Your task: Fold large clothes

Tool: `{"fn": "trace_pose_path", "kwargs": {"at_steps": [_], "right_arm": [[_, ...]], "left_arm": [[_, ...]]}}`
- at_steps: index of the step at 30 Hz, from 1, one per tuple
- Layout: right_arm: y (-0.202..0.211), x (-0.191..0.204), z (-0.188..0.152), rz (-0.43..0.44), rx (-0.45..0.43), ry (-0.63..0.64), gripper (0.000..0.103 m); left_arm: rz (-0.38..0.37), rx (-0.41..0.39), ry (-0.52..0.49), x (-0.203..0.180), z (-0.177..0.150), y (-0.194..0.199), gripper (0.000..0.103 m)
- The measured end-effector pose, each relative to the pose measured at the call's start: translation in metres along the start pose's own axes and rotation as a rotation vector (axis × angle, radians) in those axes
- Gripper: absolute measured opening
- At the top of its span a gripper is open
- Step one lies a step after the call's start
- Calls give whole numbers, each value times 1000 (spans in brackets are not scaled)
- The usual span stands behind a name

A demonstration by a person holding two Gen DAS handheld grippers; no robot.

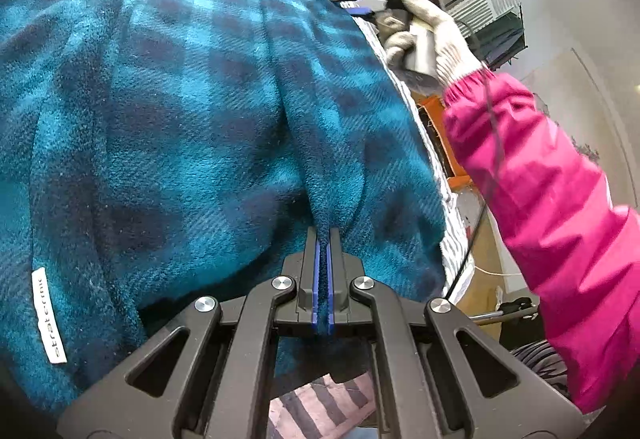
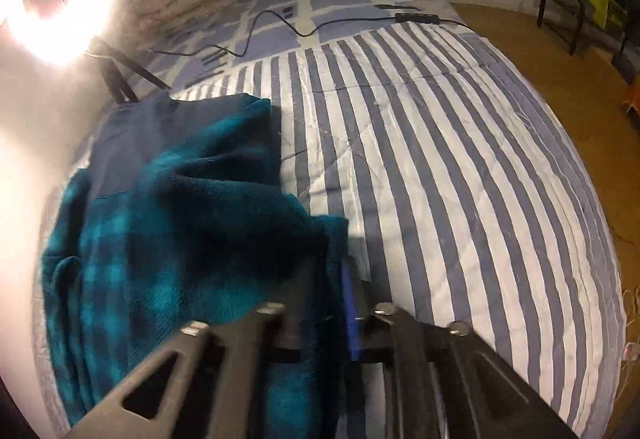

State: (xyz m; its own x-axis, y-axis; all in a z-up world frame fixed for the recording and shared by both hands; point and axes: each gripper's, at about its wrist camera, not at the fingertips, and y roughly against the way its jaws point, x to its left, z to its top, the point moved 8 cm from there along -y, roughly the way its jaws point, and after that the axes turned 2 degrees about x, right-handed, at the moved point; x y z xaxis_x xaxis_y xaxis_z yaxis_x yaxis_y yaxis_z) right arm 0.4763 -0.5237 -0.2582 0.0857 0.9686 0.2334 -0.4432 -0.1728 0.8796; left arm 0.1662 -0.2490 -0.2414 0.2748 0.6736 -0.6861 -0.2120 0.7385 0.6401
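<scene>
Left wrist: fleece garment [image 1: 180, 111] pinched in hand-held gripper [image 1: 324, 239].

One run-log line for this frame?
left hand-held gripper: shut on teal plaid fleece | right hand-held gripper: fleece between jaws | surface: striped bedspread

The only writing I can read is on a small white tag [image 1: 49, 315] sewn to the teal checked fleece [image 1: 180, 99], low on the left in my left wrist view. Its grey lowercase letters run sideways and look like "stratermic", though the last letters are unclear. In my right wrist view nothing is legible.
</scene>
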Motion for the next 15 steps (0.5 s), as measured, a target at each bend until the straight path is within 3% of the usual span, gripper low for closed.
{"fn": "trace_pose_path", "kwargs": {"at_steps": [1, 7, 11, 15], "right_arm": [[7, 1, -2, 13, -7, 3, 36], [95, 9, -38, 108, -48, 41, 36], [161, 21, -93, 197, -44, 94, 37], [197, 29, -174, 255, 7, 141, 40]], "left_arm": [[-5, 1, 9, 0, 1, 1, 0], [-37, 30, 99, 5, 7, 11, 0], [-51, 31, 141, 6, 7, 18, 16], [-51, 41, 137, 3, 1, 21, 17]]}}
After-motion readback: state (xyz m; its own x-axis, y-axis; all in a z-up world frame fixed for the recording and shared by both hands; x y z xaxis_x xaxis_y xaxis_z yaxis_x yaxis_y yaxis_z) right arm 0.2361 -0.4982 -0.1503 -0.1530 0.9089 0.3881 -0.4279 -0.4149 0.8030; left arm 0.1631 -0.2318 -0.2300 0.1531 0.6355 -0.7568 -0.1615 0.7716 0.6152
